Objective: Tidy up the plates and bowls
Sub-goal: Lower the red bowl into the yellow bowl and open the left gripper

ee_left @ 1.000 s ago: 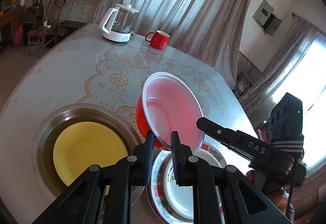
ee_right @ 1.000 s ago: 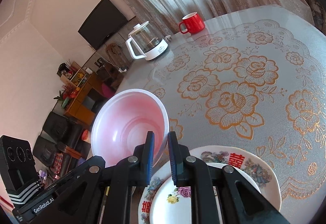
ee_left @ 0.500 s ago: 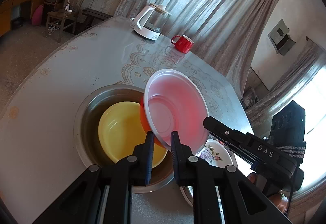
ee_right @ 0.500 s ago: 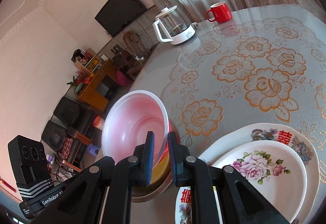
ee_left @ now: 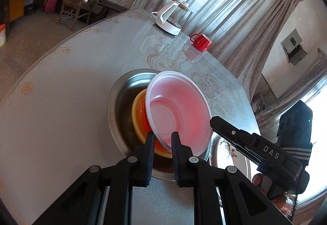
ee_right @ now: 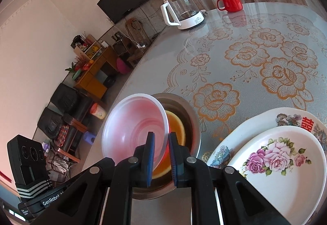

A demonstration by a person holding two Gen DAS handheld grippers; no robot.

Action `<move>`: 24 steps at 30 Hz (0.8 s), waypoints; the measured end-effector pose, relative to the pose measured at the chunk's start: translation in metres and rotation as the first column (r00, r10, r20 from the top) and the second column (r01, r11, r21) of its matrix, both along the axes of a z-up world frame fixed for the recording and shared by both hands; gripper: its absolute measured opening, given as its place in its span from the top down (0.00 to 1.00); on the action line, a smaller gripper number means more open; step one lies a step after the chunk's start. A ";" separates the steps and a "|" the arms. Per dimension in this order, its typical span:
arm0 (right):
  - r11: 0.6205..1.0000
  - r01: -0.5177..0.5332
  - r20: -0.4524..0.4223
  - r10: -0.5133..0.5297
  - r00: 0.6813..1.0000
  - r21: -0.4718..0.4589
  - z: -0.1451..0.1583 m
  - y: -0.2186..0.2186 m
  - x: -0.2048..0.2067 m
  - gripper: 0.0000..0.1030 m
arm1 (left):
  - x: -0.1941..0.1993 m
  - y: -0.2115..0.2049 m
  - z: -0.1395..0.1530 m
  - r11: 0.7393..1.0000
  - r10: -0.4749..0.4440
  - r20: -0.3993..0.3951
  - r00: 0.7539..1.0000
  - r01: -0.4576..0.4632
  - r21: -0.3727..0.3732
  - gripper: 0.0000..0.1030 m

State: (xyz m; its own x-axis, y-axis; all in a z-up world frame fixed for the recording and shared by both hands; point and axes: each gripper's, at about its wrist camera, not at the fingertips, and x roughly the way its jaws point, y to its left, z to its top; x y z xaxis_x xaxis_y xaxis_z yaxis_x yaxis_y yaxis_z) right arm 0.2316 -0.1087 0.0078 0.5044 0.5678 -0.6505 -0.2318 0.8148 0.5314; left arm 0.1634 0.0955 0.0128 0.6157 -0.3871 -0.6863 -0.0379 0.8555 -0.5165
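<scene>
A red bowl with a white inside (ee_left: 179, 112) hangs tilted over a steel basin (ee_left: 120, 94) that holds a yellow bowl (ee_left: 136, 116). My left gripper (ee_left: 161, 139) is shut on the red bowl's near rim. My right gripper (ee_right: 160, 141) is shut on the opposite rim of the same red bowl (ee_right: 132, 131), above the basin (ee_right: 190, 114) and yellow bowl (ee_right: 175, 124). To the right lie a floral plate (ee_right: 282, 159) stacked on a larger patterned plate (ee_right: 245, 127).
A white and glass kettle (ee_left: 171, 18) and a red mug (ee_left: 201, 42) stand at the far side of the round table (ee_left: 61, 92). The stacked plates (ee_left: 226, 153) lie just right of the basin. Chairs and cabinets stand beyond the table's edge.
Both grippers have carried the red bowl left from above the plates to over the steel basin and lowered it toward the yellow bowl. Both stay shut on its rim.
</scene>
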 end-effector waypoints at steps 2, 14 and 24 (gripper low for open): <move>1.000 0.001 -0.007 -0.001 1.000 -0.008 -0.003 0.002 0.001 0.86 | 0.001 0.003 -0.002 1.000 0.004 -0.003 1.000 -0.004 0.001 0.85; 0.999 0.014 -0.028 -0.015 1.000 -0.042 -0.013 0.006 0.000 0.86 | 0.002 0.002 -0.010 0.999 0.007 -0.015 1.000 -0.007 0.037 0.85; 0.996 -0.022 -0.017 0.021 1.000 -0.088 -0.019 0.018 -0.005 0.83 | -0.001 0.001 -0.009 0.997 0.010 0.005 1.000 -0.010 0.081 0.85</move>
